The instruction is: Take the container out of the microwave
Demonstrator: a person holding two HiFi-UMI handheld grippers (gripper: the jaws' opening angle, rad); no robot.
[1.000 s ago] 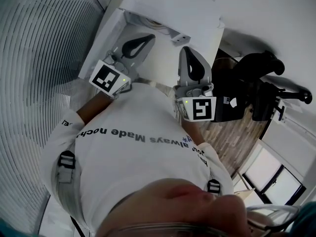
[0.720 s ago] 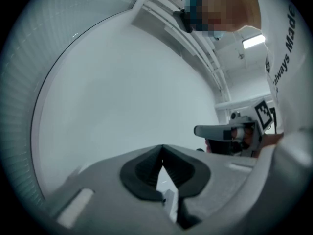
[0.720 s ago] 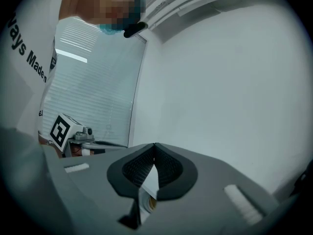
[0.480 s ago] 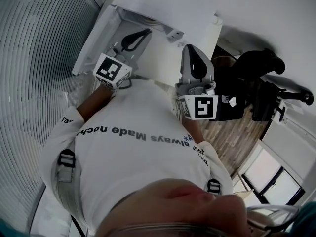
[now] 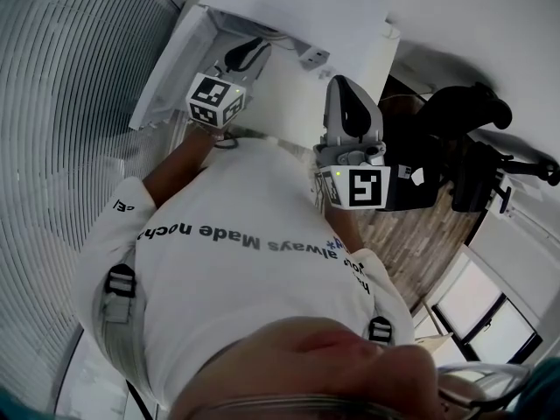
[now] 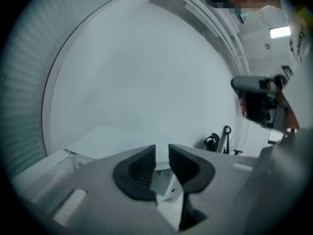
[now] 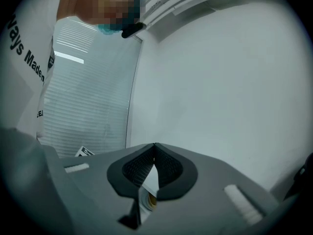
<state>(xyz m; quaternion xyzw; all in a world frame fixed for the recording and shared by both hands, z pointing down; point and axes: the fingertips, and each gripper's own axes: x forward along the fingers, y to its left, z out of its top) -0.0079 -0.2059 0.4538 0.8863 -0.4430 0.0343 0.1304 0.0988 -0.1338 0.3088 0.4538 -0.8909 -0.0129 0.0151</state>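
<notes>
- My left claw [image 5: 248, 55] has just been opening. Its dark ribbed jaws stand a little apart, with nothing between them.
- My right claw [image 5: 347, 103] is closed, tips together and empty, level beside the left one.
- Just ahead of the left claw sits a white box-shaped appliance [image 5: 289, 11], which I take for the microwave. The container shows in no view, so I judge it is still inside.
- To do this step well, I would spread the left jaws wider before reaching in. I would find the door's edge or handle and keep the claw level. I would keep the right claw back, clear of the door's swing, until the opening is free.
- I cannot make out what carries the appliance.
- A white ribbed blind [image 5: 61, 103] runs to the left of the left claw.
- To the right of the right claw lie a wood-pattern floor [image 5: 420, 234] and some black chair-like gear [image 5: 464, 121].
- Farthest ahead stands a plain white wall [image 6: 146, 72].
</notes>
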